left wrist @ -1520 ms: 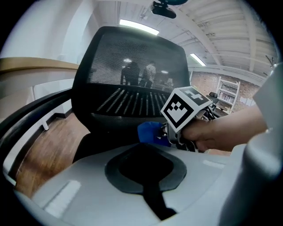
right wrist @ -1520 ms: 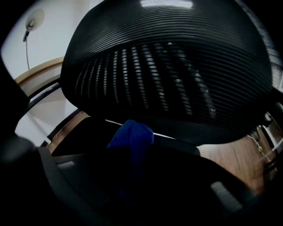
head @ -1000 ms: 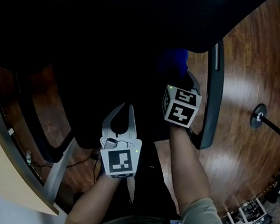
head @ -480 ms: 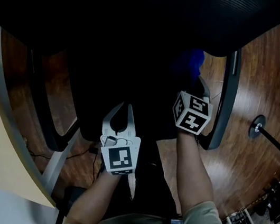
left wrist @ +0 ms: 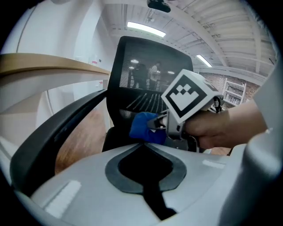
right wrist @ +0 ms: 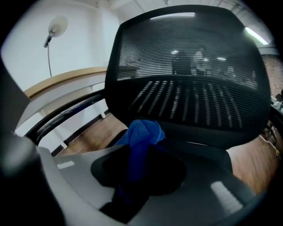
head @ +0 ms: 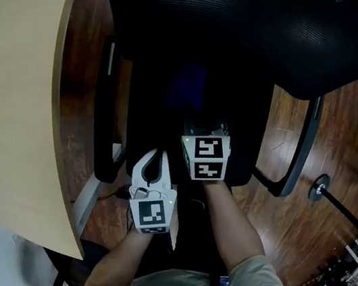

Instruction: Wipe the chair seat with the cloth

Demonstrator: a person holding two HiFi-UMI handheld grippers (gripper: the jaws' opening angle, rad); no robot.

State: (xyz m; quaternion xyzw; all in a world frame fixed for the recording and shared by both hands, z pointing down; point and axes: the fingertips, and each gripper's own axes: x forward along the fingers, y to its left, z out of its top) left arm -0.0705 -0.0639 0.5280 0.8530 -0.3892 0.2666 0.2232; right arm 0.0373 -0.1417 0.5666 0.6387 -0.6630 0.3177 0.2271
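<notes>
In the head view, the person's two bare forearms [head: 233, 224] come in from 6 o'clock. The left gripper [head: 157, 153], a white two-jaw claw with a marker cube, is nearest, at the front edge of the chair. Its jaws are clenched tip to tip with nothing between them, as the left gripper view [left wrist: 142, 145] shows.

Just beyond it, at about 1 o'clock, the right gripper [right wrist: 140, 151] is over the seat, grasping the bunched blue cloth [right wrist: 142, 132]. The cloth runs back between the jaws and bulges out past the tips. In the head view the cloth [head: 189, 84] is a dim blue patch at 12 o'clock from the right gripper's cube, above the middle of the black chair seat [head: 150, 110]. Whether it presses on the seat I cannot tell.

Black armrests flank the seat at 9 o'clock [head: 105, 115] and 3 o'clock [head: 302, 150]. The black mesh backrest [right wrist: 190, 66] rises beyond, at 12 o'clock. A curved tan wooden desk [head: 19, 76] lies at 9 o'clock, and a glossy brown wood floor [head: 289, 220] at 4 o'clock.
</notes>
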